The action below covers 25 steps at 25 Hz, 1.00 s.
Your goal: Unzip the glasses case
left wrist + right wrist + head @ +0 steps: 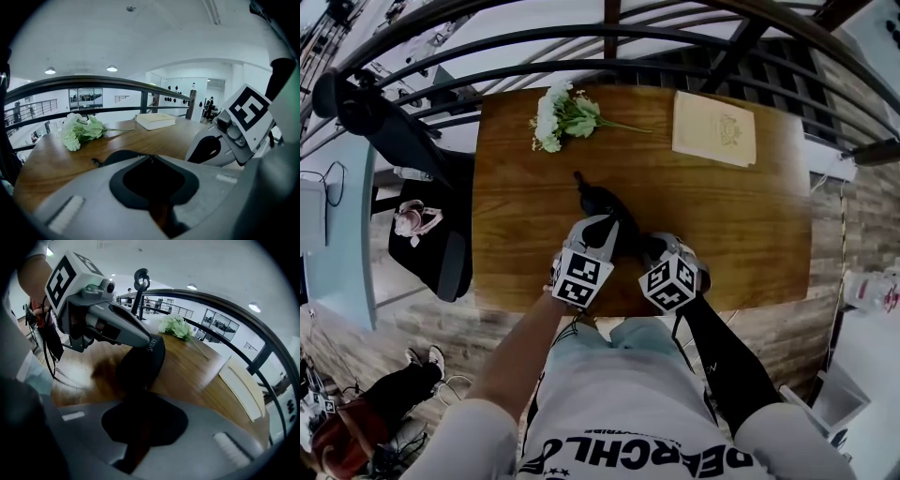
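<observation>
Wooden table (750,234): white flower bunch (562,114), cream book (713,128), black glasses case (602,204).

The glasses case (595,200) zip is apparently hidden.

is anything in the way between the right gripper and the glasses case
Nothing visible. The glasses case lies directly ahead of the right gripper, its near end already between the jaws. The left gripper sits on the case's top, off that line; the flowers and book lie farther back.
</observation>
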Available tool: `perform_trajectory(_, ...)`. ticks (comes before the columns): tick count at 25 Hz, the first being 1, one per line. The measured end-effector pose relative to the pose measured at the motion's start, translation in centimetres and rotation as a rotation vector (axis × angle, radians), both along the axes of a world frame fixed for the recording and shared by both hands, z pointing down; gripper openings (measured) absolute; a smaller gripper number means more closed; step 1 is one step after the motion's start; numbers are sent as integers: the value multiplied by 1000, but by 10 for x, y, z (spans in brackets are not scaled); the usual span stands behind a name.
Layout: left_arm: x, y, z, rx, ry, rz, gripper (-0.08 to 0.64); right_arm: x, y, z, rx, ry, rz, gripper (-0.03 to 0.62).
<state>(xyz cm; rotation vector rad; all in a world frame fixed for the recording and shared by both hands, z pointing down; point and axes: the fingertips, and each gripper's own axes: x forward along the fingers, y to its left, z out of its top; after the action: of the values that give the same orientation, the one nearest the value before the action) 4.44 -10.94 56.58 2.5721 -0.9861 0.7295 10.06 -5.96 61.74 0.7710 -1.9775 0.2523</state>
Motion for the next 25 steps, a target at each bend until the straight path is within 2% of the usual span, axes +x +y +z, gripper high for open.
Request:
perform_trajectory(14,1,0,-1,13,-1,-5,20,-1,-26,1,25,46,-95,29)
perform_trajectory(25,2,0,0,17,-6,-12,18,-7,-47,2,56,90,-221,31)
